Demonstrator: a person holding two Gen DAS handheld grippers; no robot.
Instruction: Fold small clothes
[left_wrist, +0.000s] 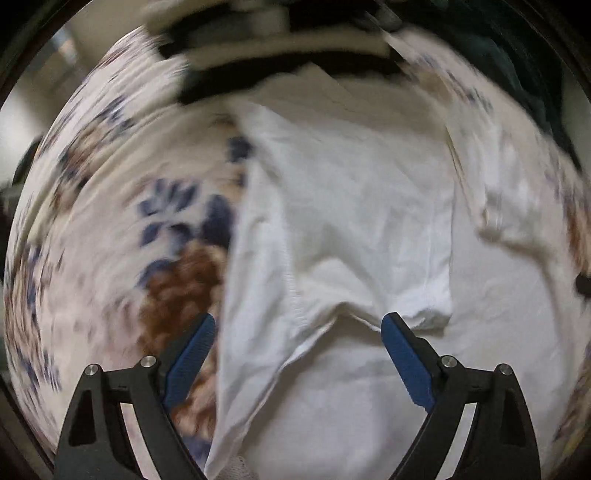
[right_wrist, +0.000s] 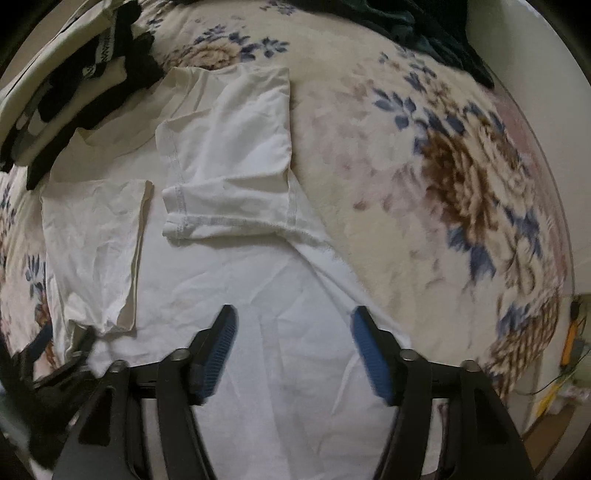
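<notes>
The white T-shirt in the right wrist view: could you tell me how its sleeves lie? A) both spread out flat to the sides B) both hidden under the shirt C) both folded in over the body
C: on the white T-shirt, both sleeves lie folded in over its body.

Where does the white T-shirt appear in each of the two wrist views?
Left wrist view: the white T-shirt fills the centre and right, under the open left gripper.
Right wrist view: it covers the centre and left, both sleeves folded inward.
Shared landmark: the floral blanket with its brown flower beside the shirt.
</notes>
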